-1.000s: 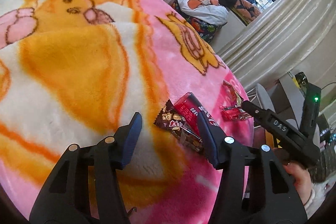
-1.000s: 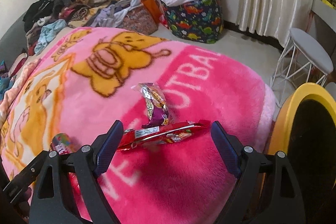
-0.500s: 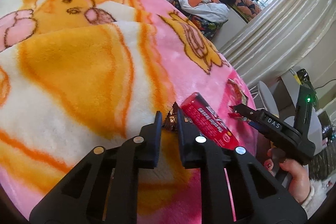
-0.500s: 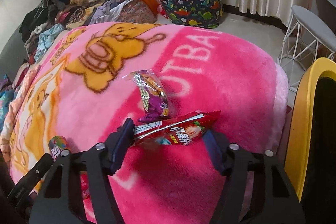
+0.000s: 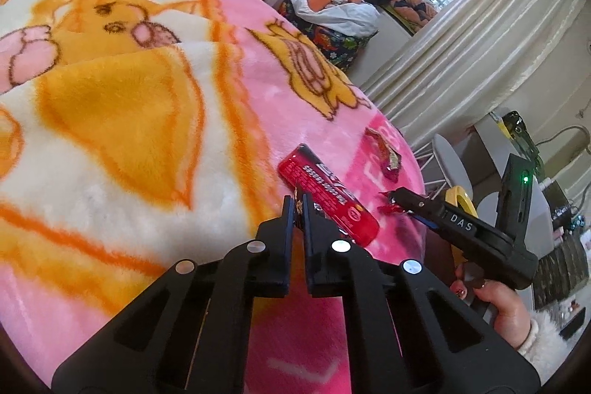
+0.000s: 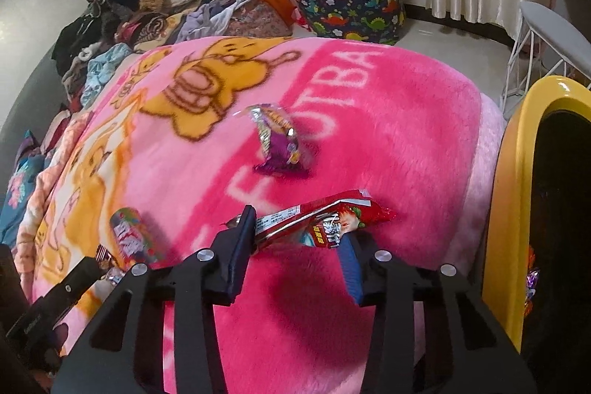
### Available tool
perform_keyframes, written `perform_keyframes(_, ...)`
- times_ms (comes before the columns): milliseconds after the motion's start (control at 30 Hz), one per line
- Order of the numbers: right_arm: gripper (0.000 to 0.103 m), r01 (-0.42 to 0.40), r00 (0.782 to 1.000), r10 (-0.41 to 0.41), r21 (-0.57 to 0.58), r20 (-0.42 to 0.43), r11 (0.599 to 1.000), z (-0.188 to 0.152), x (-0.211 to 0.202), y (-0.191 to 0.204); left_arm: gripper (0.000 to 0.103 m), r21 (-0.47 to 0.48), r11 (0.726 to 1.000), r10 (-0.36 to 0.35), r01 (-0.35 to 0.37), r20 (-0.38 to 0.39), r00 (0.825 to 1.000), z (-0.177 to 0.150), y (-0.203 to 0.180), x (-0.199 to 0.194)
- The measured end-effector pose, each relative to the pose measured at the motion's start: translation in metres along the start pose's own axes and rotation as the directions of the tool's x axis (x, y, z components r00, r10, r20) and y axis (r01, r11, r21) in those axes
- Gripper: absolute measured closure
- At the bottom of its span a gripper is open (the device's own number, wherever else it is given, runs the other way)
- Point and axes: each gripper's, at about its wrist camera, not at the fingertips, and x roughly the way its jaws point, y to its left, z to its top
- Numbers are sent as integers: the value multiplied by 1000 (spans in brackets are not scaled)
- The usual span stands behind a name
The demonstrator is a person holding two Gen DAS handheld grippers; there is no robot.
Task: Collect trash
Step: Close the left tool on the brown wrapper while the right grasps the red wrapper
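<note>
- Right tongs (image 5: 397, 200): white capitals "DAS" printed along the black body, seen from the left wrist view.
- Pink blanket (image 6: 406, 120): big white capitals "OTBA", cut off at the frame's edge, and below them a white "E" beside the purple wrapper (image 6: 279, 143).
- Red wrapper (image 6: 325, 222): white characters on the red front, too blurred to read; small print on its white strip cannot be read.
- Red tube (image 5: 327, 192): white lettering along its side, too blurred to read.
</note>
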Motion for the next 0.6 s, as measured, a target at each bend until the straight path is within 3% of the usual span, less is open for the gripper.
perform_keyframes(200,65,-56,998,57,-46,34,997,-6,-19,8,103,35,999,-15,15,4,1000,-1,-11,-7)
perform_keyframes(600,65,-90,990,97,-78,103,993,-12,-64,12,103,126,991,-56,49,56,997,5,-48,-23)
